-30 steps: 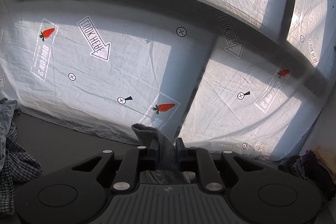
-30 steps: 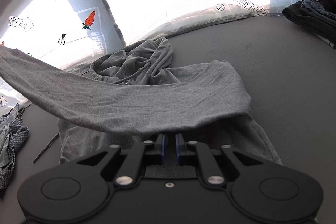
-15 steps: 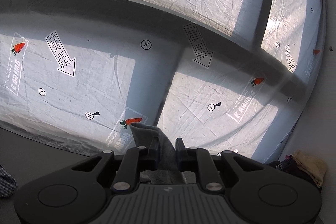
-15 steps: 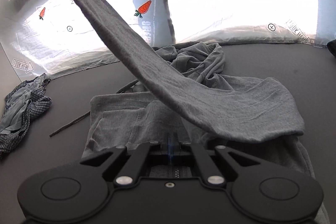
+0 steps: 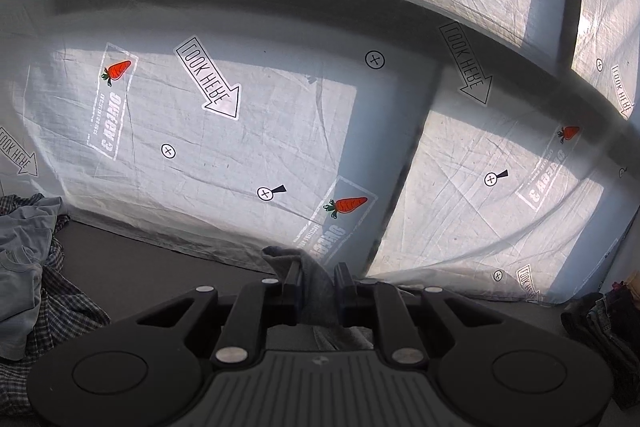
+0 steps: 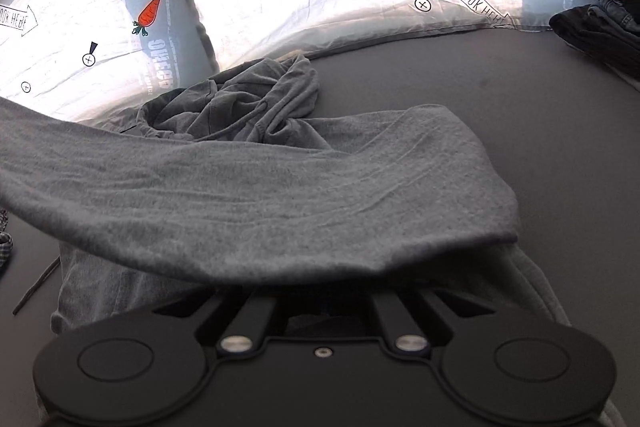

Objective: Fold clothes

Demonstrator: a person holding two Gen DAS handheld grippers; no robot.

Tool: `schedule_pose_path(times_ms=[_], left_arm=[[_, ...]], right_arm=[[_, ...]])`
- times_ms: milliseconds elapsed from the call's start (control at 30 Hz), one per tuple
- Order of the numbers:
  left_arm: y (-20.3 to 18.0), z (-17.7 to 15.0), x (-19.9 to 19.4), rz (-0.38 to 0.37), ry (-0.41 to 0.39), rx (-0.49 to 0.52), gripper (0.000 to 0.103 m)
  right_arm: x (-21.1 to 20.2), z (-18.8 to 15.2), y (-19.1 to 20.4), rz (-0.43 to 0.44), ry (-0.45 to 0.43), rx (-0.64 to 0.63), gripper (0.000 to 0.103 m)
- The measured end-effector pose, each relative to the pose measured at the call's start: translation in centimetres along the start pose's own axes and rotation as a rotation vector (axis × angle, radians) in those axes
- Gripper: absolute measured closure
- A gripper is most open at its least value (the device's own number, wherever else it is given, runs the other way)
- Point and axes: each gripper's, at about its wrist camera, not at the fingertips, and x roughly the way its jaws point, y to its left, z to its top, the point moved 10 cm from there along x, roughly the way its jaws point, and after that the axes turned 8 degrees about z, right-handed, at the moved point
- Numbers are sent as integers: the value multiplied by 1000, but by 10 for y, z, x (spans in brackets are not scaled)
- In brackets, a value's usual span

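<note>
Left gripper (image 5: 316, 283) was clamped on a bunch of grey cloth, the cuff end of the sleeve (image 6: 248, 203) of the grey hoodie (image 6: 240, 107). Compared with half a second before, the sleeve had dropped: then it rose steeply to the upper left of the right wrist view, now it ran low and nearly flat across the hoodie body, off the left edge. Left wrist view had swung back too; the heap of checked and blue clothes (image 5: 28, 259) was in sight again at its left. Likely meaning: the sleeve was being brought down across the torso for a sleeve fold, not released yet.

Right gripper (image 6: 322, 301): fingertips hidden under the draped sleeve, so couldn't tell how far apart they were or whether they held anything.

Hoodie lay on the dark tabletop (image 6: 500, 99), hood bunched at the far end by the printed white sheet (image 5: 248, 147). Stack of dark folded clothes (image 6: 596, 31) at far right.
</note>
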Motion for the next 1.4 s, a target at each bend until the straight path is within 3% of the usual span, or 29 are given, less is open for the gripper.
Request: schedule_pose_path(times_ms=[100, 200, 267, 333, 400, 433, 533, 767, 800, 900, 1033, 1167, 1267, 1367, 1400], left_arm=[[22, -14, 4, 61, 26, -4, 86], [44, -27, 7, 121, 51, -5, 86], [57, -35, 9, 146, 73, -23, 86], [70, -43, 11, 170, 90, -40, 86], [78, -47, 12, 186, 96, -53, 93], [83, -49, 12, 194, 98, -60, 95], [98, -53, 13, 219, 104, -81, 95], [118, -99, 35, 259, 248, -14, 93], [120, -105, 38, 265, 269, -4, 90], [126, -140, 48, 254, 359, -2, 60], [132, -184, 63, 259, 453, 59, 36], [136, -208, 72, 271, 503, 48, 33], [132, -217, 73, 243, 499, 33, 38], [126, -215, 71, 234, 458, 75, 86], [125, -213, 71, 231, 454, 60, 93]], right_arm=[[-5, -1, 1, 13, 22, -3, 103], [-16, -7, 2, 36, 50, -8, 87], [-27, -13, 1, 18, 58, -48, 49], [-38, -20, -2, -12, 64, -95, 32], [-45, -31, -12, -63, 83, -137, 30], [-47, -36, -18, -88, 95, -148, 24], [-53, -47, -38, -145, 106, -141, 19], [-50, -53, -40, -166, 109, -152, 3], [-49, -54, -38, -166, 108, -153, 3], [-49, -56, -37, -164, 101, -157, 1], [-49, -57, -37, -162, 94, -163, 0], [-49, -57, -37, -163, 84, -167, 0], [-49, -58, -37, -165, 73, -169, 0], [-49, -58, -37, -165, 62, -170, 0], [-49, -58, -37, -165, 60, -171, 0]])
